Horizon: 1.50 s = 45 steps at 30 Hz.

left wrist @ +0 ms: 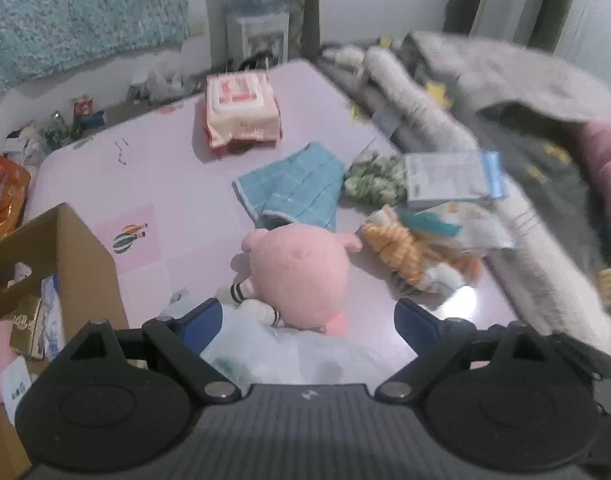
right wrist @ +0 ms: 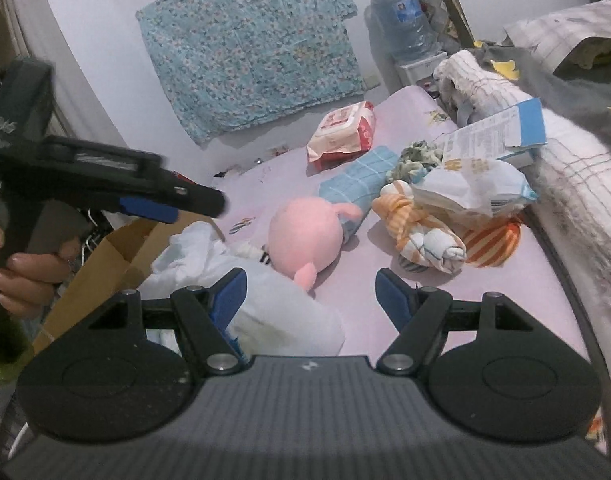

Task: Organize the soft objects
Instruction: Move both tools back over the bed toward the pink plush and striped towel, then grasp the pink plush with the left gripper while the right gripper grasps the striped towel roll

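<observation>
Left wrist view: left gripper (left wrist: pixel 307 320) hangs over the pink table (left wrist: pixel 165 168), jaws spread wide w/ nothing clamped; a pink plush toy (left wrist: pixel 301 276) lies just ahead between the blue fingers (left wrist: pixel 203 326), resting partly on a white plastic bag (left wrist: pixel 289 356). Cardboard box (left wrist: pixel 71 264) stands to the left, already holding some packets. Beyond the plush: folded blue cloth (left wrist: pixel 297 188), wet-wipes pack (left wrist: pixel 239 110), green scrunchie (left wrist: pixel 371 180), orange-striped cloth bundle (left wrist: pixel 401 252).

Right wrist view: right gripper (right wrist: pixel 311 288) also apart, empty; white bag sits against its left finger but isn't pinched. Left gripper shows at upper left, held by a hand (right wrist: pixel 25 276) above the box flap.

Judgement: step in hand looks like picking the next soft item, prob. the plush, for the box. To do it well:
- lower the left jaws around the plush's round head, not the thin limbs
- keep the bag out of the pinch, else it drags along
- squeeze enough to dent the stuffing; it compresses, so a loose hold slips
- lift clear before swinging over the box flap.
</observation>
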{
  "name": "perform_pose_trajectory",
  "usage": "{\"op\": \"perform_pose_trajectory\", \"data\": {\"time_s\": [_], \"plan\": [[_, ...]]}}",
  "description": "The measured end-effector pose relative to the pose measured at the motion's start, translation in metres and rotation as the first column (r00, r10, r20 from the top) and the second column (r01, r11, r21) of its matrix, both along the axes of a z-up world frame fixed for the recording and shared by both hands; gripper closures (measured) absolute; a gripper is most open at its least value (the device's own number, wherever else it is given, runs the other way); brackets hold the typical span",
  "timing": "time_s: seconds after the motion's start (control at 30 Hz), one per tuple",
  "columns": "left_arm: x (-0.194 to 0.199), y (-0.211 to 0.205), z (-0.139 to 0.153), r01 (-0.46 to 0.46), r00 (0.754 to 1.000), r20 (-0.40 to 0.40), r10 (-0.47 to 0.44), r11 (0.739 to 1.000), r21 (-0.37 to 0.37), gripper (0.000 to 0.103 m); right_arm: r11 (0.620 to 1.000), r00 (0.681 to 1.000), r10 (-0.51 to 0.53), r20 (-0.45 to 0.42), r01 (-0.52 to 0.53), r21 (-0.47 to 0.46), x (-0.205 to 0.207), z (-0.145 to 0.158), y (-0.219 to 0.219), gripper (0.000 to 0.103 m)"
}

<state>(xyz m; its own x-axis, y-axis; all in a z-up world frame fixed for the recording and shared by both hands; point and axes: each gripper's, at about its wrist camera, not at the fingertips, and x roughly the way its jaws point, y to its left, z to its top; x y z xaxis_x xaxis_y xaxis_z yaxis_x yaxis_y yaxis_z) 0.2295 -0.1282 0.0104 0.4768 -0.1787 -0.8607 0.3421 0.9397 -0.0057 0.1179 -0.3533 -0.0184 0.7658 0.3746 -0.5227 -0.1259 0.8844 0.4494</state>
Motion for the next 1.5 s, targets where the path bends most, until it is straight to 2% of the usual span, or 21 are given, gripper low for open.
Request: {"op": "perform_pose_trajectory", "data": {"time_s": [0.3, 0.4, 0.53, 0.73, 0.8, 0.9, 1.0, 1.1, 1.2, 1.3, 1.5], "plan": [[0.06, -0.042, -0.05, 0.053, 0.993, -0.11, -0.038, 0.989, 0.136, 0.006, 0.985, 0.998, -0.055, 0.017, 0.057, -0.161, 0.042, -0.018, -0.013, 0.034], [0.075, -0.05, -0.067, 0.053, 0.989, -0.146, -0.028, 0.984, 0.172, 0.006, 0.978, 0.999, -0.037, 0.008, 0.037, -0.205, 0.06, -0.027, -0.015, 0.043], [0.085, -0.055, -0.081, 0.057, 0.983, -0.18, -0.023, 0.981, 0.185, 0.006, 0.956, 1.0, -0.014, -0.007, 0.012, -0.293, 0.081, -0.038, -0.009, 0.05], [0.092, -0.06, -0.091, 0.063, 0.982, -0.19, -0.018, 0.97, 0.234, 0.004, 0.923, 0.998, -0.009, -0.063, -0.016, -0.385, 0.11, -0.061, -0.002, 0.05], [0.093, -0.06, -0.094, 0.056, 0.981, -0.195, -0.008, 0.968, 0.243, 0.004, 0.922, 0.996, -0.005, -0.084, -0.027, -0.385, 0.117, -0.067, -0.002, 0.05], [0.094, -0.055, -0.093, 0.022, 0.983, -0.183, 0.024, 0.969, 0.245, 0.017, 0.922, 0.994, -0.006, -0.11, -0.038, -0.386, 0.124, -0.074, -0.001, 0.058], [0.095, -0.045, -0.087, -0.002, 0.979, -0.198, 0.037, 0.985, 0.172, 0.02, 0.925, 0.994, -0.012, -0.11, -0.031, -0.378, 0.123, -0.073, -0.001, 0.065], [0.092, -0.04, -0.08, -0.011, 0.981, -0.19, 0.034, 0.992, 0.122, 0.022, 0.958, 0.992, -0.017, -0.127, -0.021, -0.288, 0.119, -0.069, -0.009, 0.067], [0.087, -0.036, -0.065, -0.02, 0.985, -0.171, 0.026, 0.999, 0.036, 0.022, 0.977, 0.993, -0.017, -0.121, -0.009, -0.211, 0.11, -0.062, -0.015, 0.067], [0.079, -0.035, -0.046, -0.019, 0.991, -0.135, 0.016, 1.0, -0.02, 0.022, 0.993, 0.996, -0.008, -0.093, -0.004, -0.121, 0.1, -0.049, -0.021, 0.067], [0.052, -0.024, 0.003, -0.021, 0.999, -0.038, 0.016, 0.993, -0.117, 0.022, 1.0, 1.0, -0.009, -0.03, 0.008, -0.025, 0.078, -0.014, -0.024, 0.067]]}}
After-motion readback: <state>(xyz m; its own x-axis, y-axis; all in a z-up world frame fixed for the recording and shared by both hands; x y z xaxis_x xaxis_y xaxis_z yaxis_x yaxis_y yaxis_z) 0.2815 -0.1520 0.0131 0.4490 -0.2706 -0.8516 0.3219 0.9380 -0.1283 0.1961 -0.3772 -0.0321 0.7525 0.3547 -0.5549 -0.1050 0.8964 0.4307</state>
